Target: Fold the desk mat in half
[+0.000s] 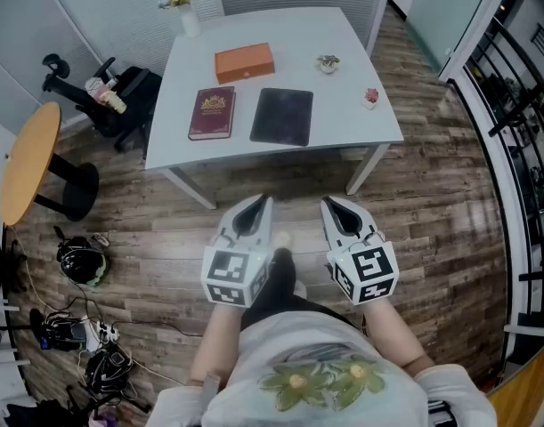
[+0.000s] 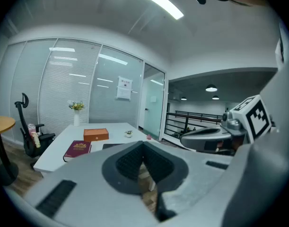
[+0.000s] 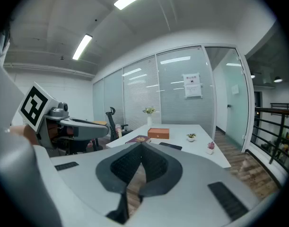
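My left tool (image 1: 264,205) and right tool (image 1: 328,205) were both closed tight, jaws together, nothing between them. I held them side by side over the brown wooden floor (image 1: 432,203), short of the white rectangular counter (image 1: 352,78). The flat dark grey rectangular desk mat (image 1: 282,116) lay on the counter's near half, well apart from both tools. A maroon hardcover book (image 1: 212,112) sat just left of the mat, an orange oblong box (image 1: 244,62) behind them. A white vase with flowers (image 1: 189,14) stood at the far left corner. A small green potted plant (image 1: 328,62) and a small pink potted plant (image 1: 371,97) were on the right side.
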